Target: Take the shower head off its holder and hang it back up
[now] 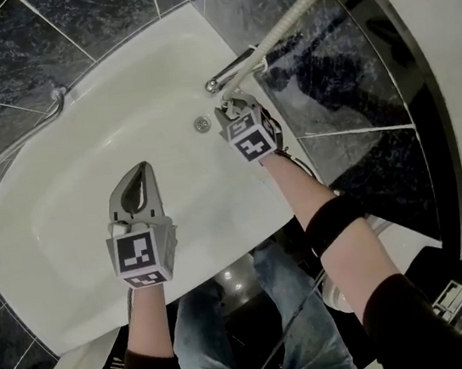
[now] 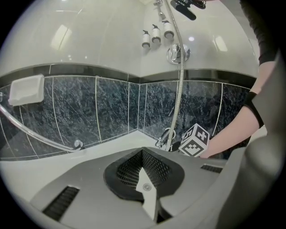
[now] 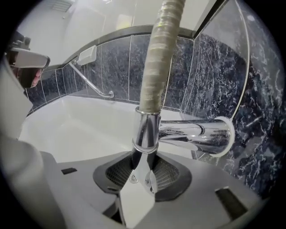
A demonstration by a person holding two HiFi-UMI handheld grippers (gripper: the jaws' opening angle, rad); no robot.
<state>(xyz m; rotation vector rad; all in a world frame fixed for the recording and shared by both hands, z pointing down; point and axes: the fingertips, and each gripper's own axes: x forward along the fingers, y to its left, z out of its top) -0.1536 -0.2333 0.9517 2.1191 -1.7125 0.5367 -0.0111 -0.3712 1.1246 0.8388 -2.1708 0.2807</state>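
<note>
A: Pinching the chrome hose fitting (image 3: 146,129) with the right gripper (image 3: 142,174). Pads look seated on both sides of it, right where the hose (image 3: 157,58) meets the tap spout (image 3: 196,134)

B: Why down there? Job is the shower head (image 2: 184,8)

A: My read: the low end of the hose is what's in reach. The shower head looks to be the dark shape at the top of the hose run. It's high on the wall, well above both grippers and half cut by the frame edge, so can't tell how it sits up there

B: Left gripper (image 2: 144,172)?

A: Pressed together, nothing in it. Hovers over the open bathtub (image 1: 59,188), well apart from the tap. Reads as held clear so it's free to reach up

B: Risks?

A: Fitting is smooth round chrome, likely slippery under the pads. Pulling there would load the tap joint, not the head. Hose runs near straight from the tap up the tiled wall (image 3: 210,76), so little slack to work with. I'd guess the next move needs a grip higher up the hose

B: Progress?

A: Early. Head not off yet as far as I can see
</note>
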